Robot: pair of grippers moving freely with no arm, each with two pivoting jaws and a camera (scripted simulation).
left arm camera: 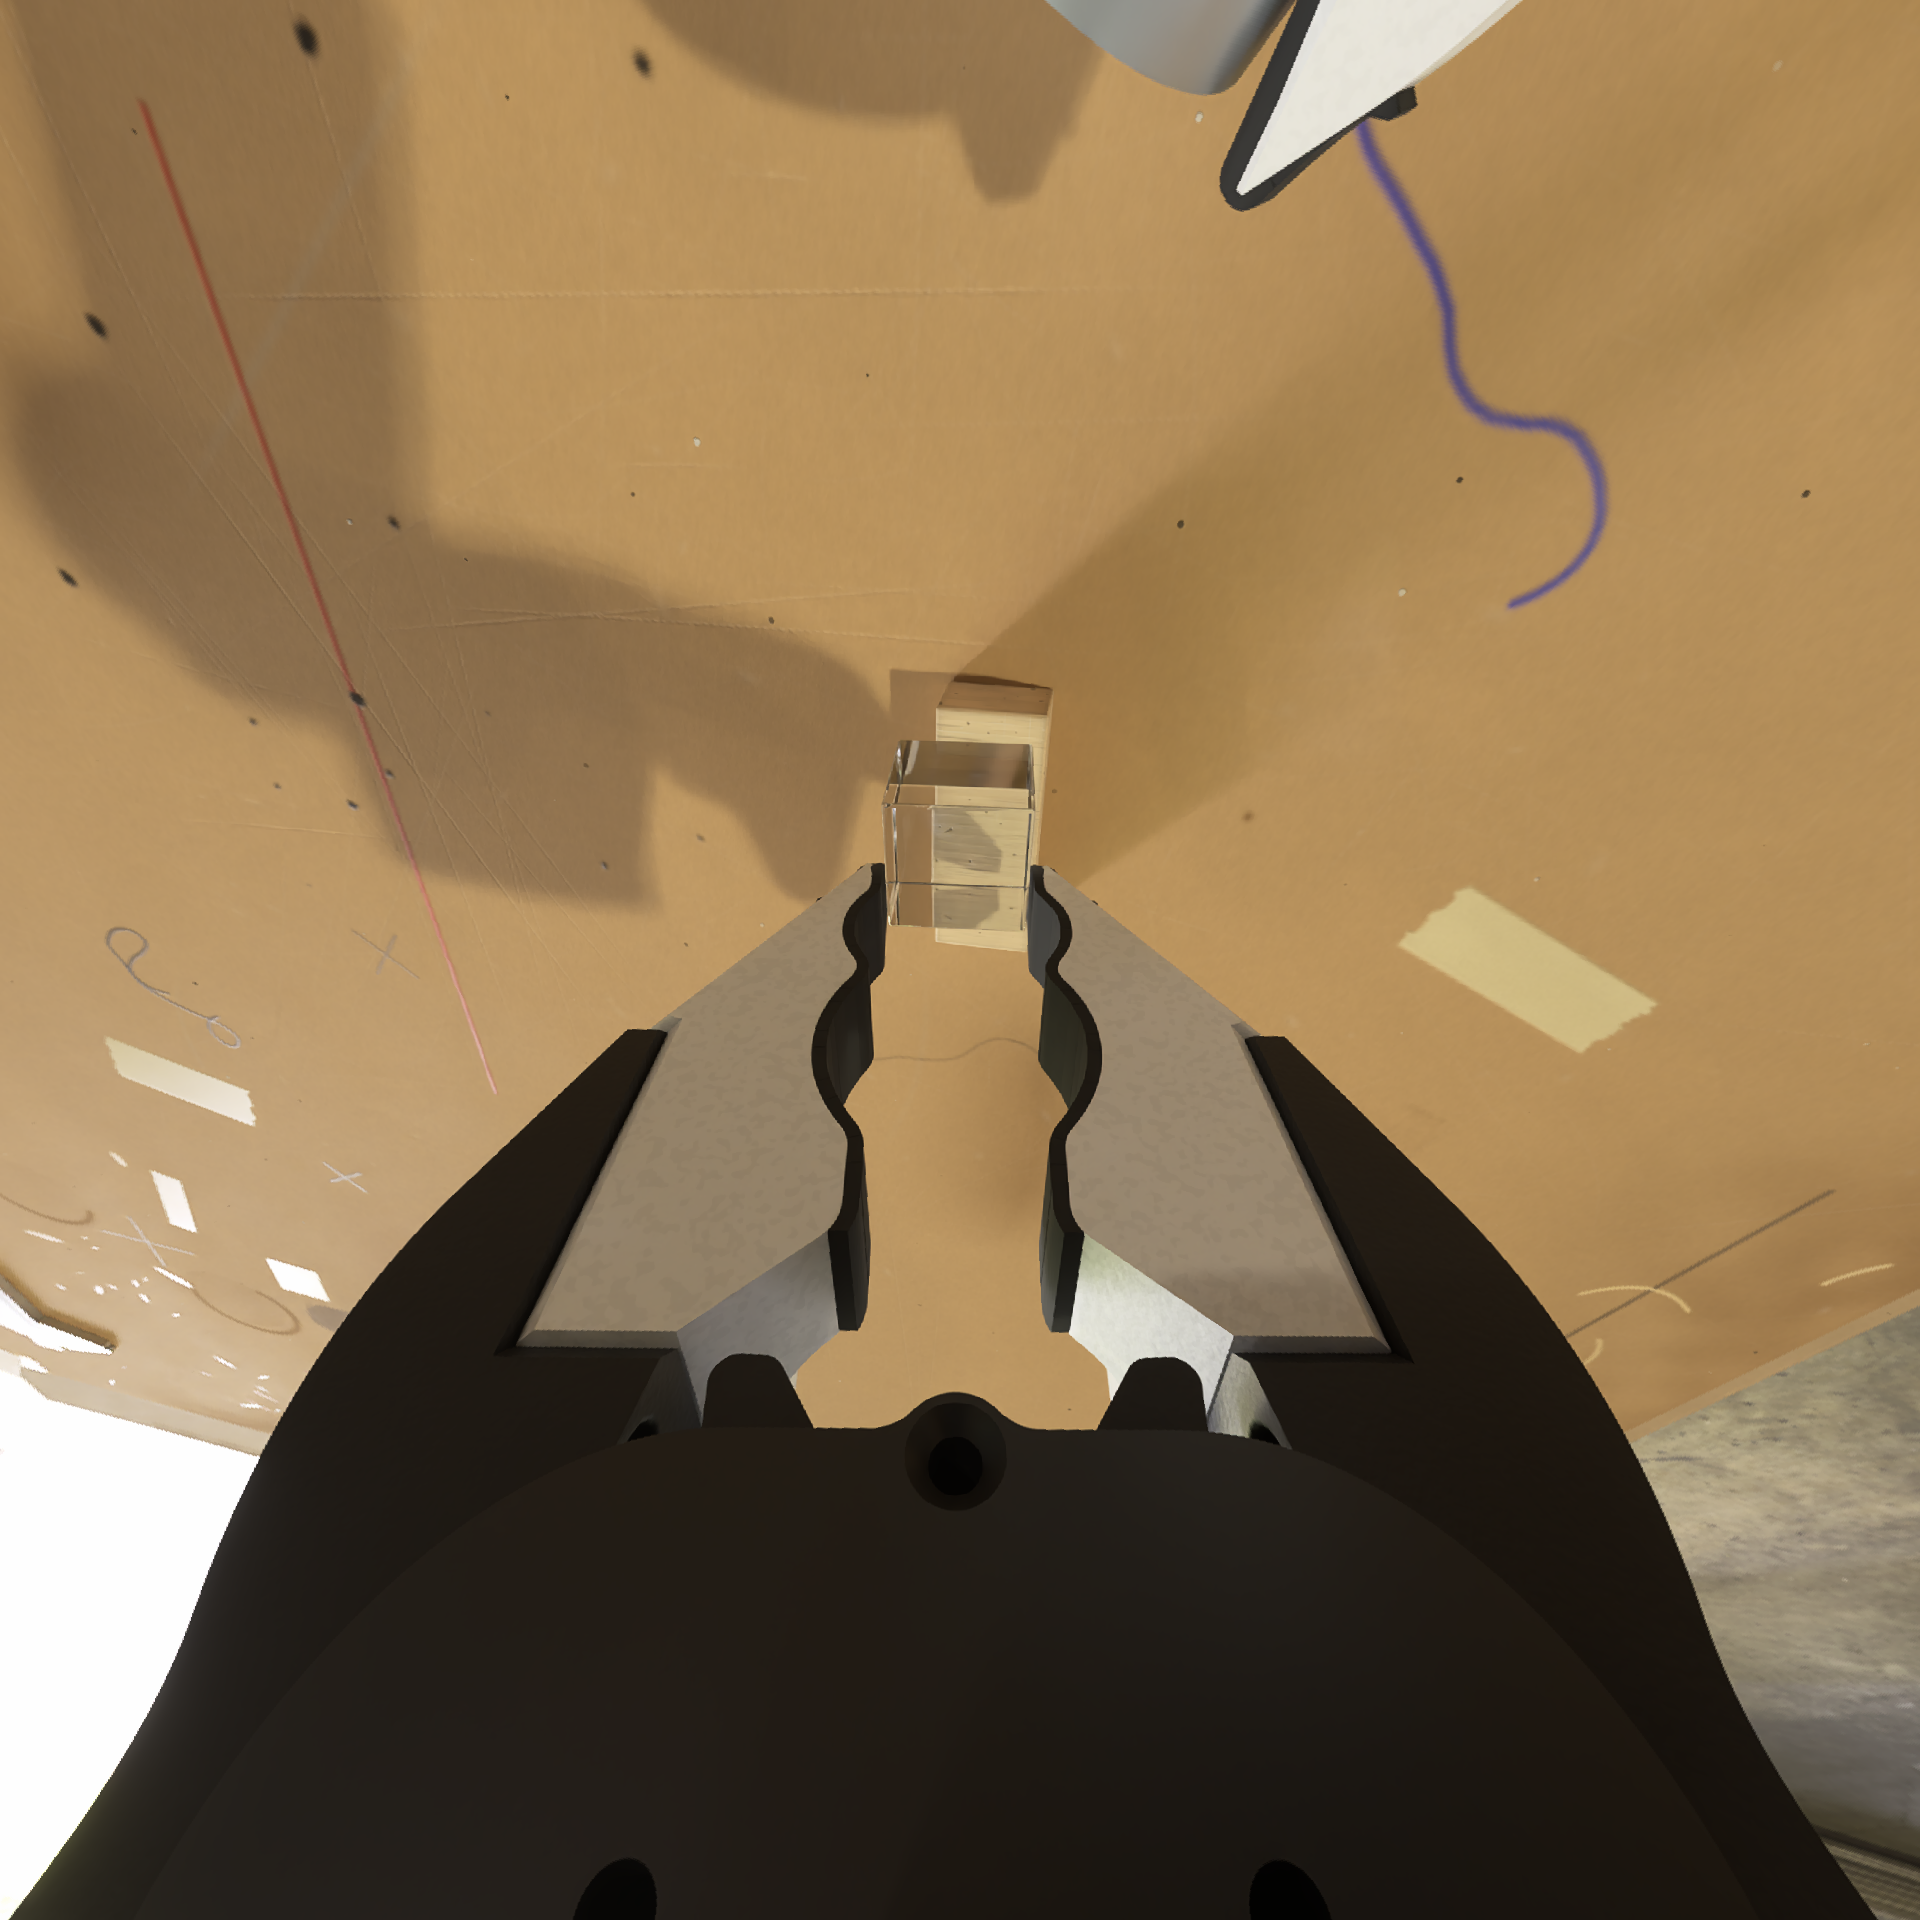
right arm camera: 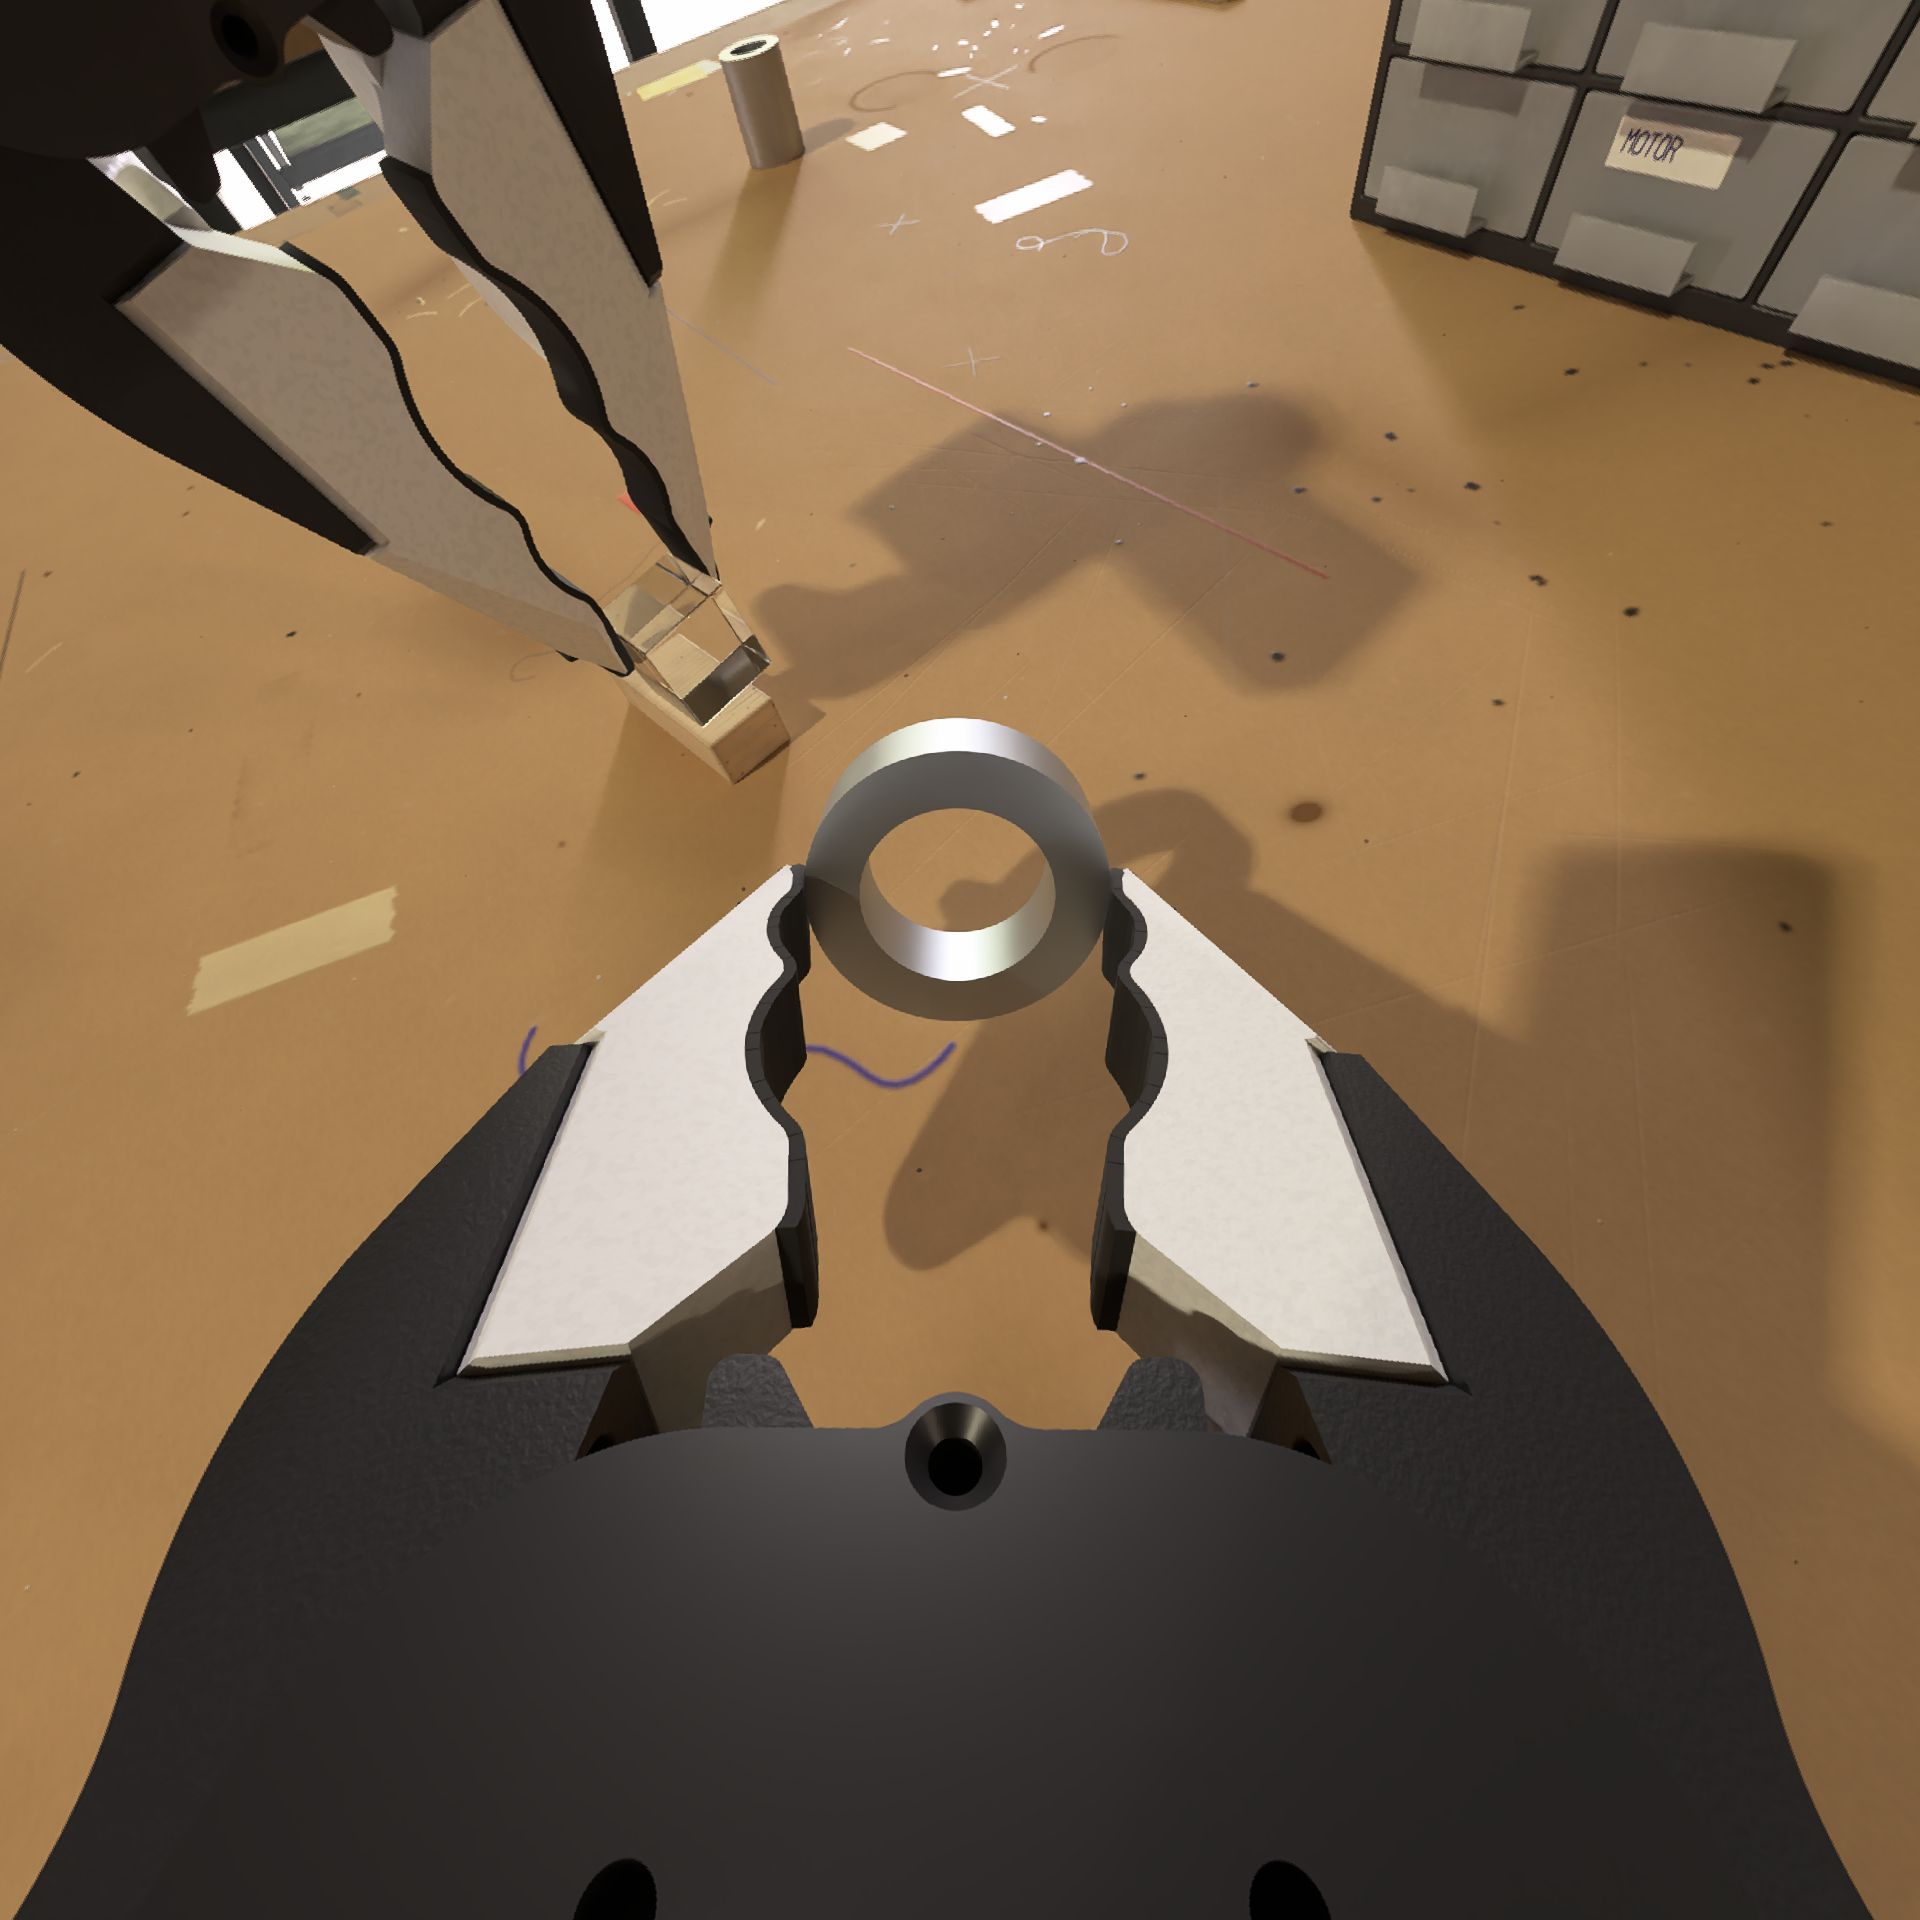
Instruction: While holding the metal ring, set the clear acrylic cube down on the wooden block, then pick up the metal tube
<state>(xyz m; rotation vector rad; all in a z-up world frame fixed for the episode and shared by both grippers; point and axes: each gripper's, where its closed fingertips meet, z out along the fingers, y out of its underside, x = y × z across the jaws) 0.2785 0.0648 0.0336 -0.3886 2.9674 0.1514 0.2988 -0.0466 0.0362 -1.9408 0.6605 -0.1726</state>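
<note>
While the left gripper [left arm camera: 954, 883] pinches the clear acrylic cube [left arm camera: 961, 831] at its fingertips on the wooden block [right arm camera: 727, 727], the right gripper [right arm camera: 954, 914] clamps the metal ring [right arm camera: 954, 868] above the desk [right arm camera: 1351, 1039]; only the right wrist view shows the metal tube [right arm camera: 762, 99] upright toward the far edge, and grey drawers [right arm camera: 1662, 156] at the far right corner

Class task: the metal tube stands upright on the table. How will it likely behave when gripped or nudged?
The metal tube stands on end, taller than wide, so a sideways nudge may tip it. Once down, its round wall would probably roll. Its smooth metal looks slippery and stiff; grip it squarely.
</note>
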